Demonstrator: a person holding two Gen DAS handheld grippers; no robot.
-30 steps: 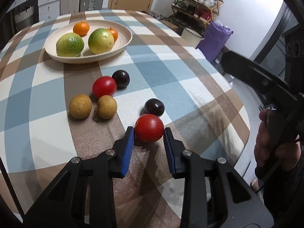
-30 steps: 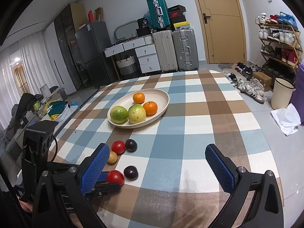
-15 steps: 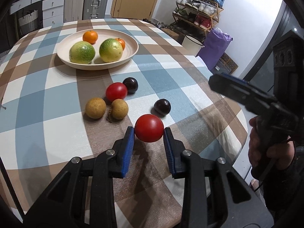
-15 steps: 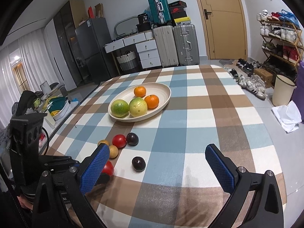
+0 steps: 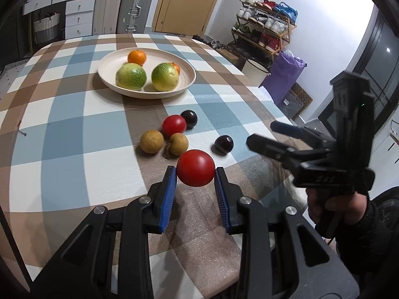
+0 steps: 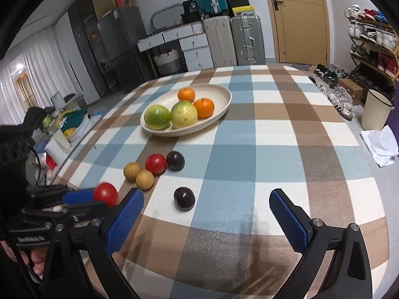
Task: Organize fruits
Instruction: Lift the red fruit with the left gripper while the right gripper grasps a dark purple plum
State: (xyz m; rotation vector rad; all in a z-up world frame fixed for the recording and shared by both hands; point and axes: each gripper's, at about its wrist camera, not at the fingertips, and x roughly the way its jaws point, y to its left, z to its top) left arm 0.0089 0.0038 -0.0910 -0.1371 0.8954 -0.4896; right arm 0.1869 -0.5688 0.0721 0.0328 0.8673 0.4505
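Observation:
My left gripper (image 5: 195, 172) is shut on a red tomato (image 5: 195, 167) and holds it above the checked table; the tomato also shows in the right wrist view (image 6: 105, 193). My right gripper (image 6: 207, 214) is open and empty above the table's near edge; it also shows in the left wrist view (image 5: 269, 137). A dark plum (image 6: 184, 198) lies just beyond it. A second tomato (image 5: 174, 125), another plum (image 5: 189, 118) and two brown fruits (image 5: 151, 141) lie together. A cream bowl (image 5: 189, 74) holds two green fruits and two oranges.
The round table (image 6: 286, 134) has a blue, brown and white checked cloth. Suitcases (image 6: 245, 39) and drawers stand behind it, a shoe rack (image 5: 264, 35) and a white bin (image 6: 375, 109) to the right, clutter on the floor to the left.
My left gripper has lifted the red tomato off the table and raised it. My right gripper has moved forward and lower, closer to the lone plum.

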